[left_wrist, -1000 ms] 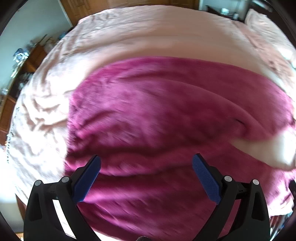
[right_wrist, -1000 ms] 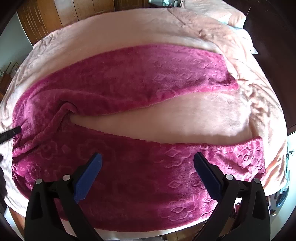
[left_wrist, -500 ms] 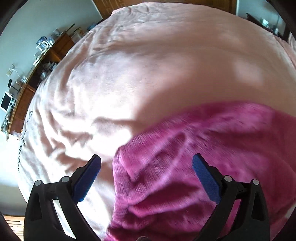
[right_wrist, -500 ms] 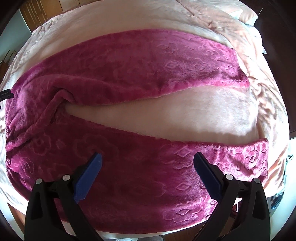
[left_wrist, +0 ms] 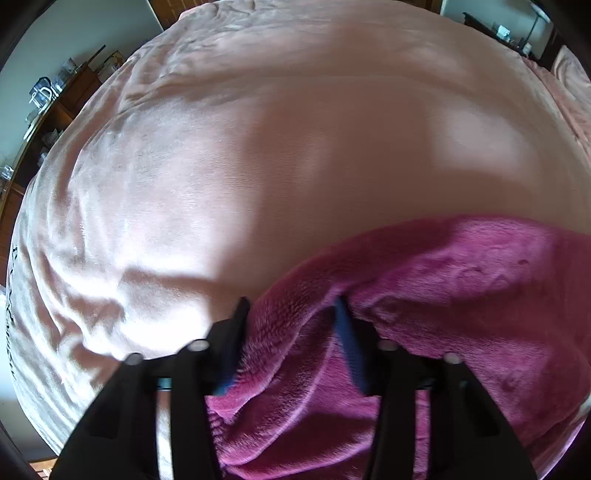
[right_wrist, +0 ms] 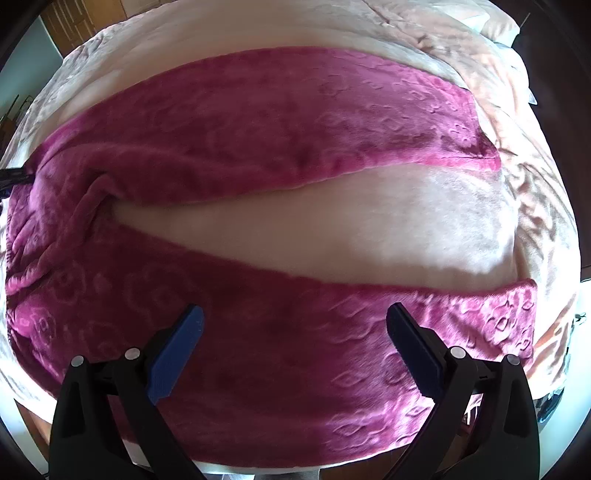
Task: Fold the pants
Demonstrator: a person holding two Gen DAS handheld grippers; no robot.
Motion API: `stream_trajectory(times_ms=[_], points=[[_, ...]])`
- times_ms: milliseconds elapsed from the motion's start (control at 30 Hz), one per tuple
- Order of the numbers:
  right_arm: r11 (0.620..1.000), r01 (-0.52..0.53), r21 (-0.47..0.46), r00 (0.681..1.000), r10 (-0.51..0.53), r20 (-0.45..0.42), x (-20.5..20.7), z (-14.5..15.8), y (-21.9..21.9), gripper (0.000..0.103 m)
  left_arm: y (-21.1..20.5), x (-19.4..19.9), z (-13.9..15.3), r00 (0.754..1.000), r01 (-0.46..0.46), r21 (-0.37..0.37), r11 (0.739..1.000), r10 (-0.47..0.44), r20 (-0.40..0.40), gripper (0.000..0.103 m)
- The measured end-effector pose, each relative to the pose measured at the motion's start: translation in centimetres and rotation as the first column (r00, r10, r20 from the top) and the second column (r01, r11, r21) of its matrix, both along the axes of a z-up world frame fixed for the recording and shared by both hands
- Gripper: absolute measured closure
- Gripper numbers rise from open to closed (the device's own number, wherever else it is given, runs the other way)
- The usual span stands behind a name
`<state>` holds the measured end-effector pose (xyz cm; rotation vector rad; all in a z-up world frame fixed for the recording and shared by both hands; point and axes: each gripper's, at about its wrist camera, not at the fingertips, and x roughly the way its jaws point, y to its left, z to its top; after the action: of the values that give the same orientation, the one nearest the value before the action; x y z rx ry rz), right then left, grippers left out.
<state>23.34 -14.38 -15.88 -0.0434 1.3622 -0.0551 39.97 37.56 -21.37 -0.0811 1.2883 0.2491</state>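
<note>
Magenta fleece pants (right_wrist: 258,129) lie spread across a pale pink blanket (right_wrist: 332,229), with the two legs running right and a gap of blanket between them. My right gripper (right_wrist: 294,310) hovers open above the near leg (right_wrist: 295,350) with nothing between its fingers. In the left wrist view my left gripper (left_wrist: 290,302) points down at the far left corner of the pants (left_wrist: 461,295) by the waist. Its jaws are closing, and a bunched fold of fleece fills the gap and touches both pads.
The blanket (left_wrist: 295,147) covers the whole bed and is wrinkled on the left. A wooden shelf with clutter (left_wrist: 48,110) stands beyond the bed's left side. Wooden cupboard doors (right_wrist: 74,22) and a pillow (right_wrist: 491,18) are at the far end.
My left gripper swept left over the pants to their waist corner, sank, and its fingers drew in around the fleece. The right gripper sank slightly over the near leg and stays wide.
</note>
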Motion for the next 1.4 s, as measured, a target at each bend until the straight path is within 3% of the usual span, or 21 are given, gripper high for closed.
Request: stream_trajectory(times_ms=[100, 167, 467, 667, 967, 1167, 1267, 1400], points=[[1.000, 0.017, -0.006, 1.000, -0.017, 0.024, 1.9, 0.2, -2.2, 0.003, -0.8, -0.5, 0.9, 1.000, 0.006, 0.006, 1.000, -0.006, 0.017, 0.078], [0.999, 0.035, -0.009, 0.998, -0.035, 0.044, 3.6, 0.5, -3.8, 0.003, -1.1, -1.0, 1.9, 0.999, 0.006, 0.003, 1.000, -0.006, 0.034, 0.081], [0.986, 0.166, -0.005, 0.982, -0.165, 0.092, 14.8, 1.1, -15.3, 0.003, -3.4, -4.8, 6.0, 0.998, -0.013, 0.011, 1.000, 0.013, 0.058, 0.081], [0.956, 0.285, 0.067, 0.954, -0.289, 0.079, 22.2, 1.0, -22.4, 0.003, -5.5, -7.9, 7.2, 0.997, -0.063, 0.039, 0.997, 0.062, 0.039, 0.081], [0.899, 0.406, 0.162, 0.909, -0.416, 0.031, 30.5, -0.6, -27.4, 0.003, -6.5, -9.7, 8.1, 0.993, -0.111, 0.053, 0.992, 0.110, 0.033, 0.081], [0.815, 0.540, 0.210, 0.840, -0.539, -0.066, 34.0, -3.6, -29.0, 0.004, -7.4, -10.6, 8.4, 0.990, -0.137, 0.040, 0.990, 0.135, 0.032, 0.081], [0.769, 0.619, 0.160, 0.785, -0.604, -0.133, 34.8, -5.6, -29.9, 0.021, -7.5, -10.9, 8.6, 0.990, -0.140, 0.043, 0.989, 0.139, 0.032, 0.081], [0.720, 0.676, 0.155, 0.736, -0.652, -0.183, 35.3, -7.1, -30.7, 0.030, -7.5, -11.2, 8.9, 0.988, -0.151, 0.041, 0.988, 0.149, 0.034, 0.081]])
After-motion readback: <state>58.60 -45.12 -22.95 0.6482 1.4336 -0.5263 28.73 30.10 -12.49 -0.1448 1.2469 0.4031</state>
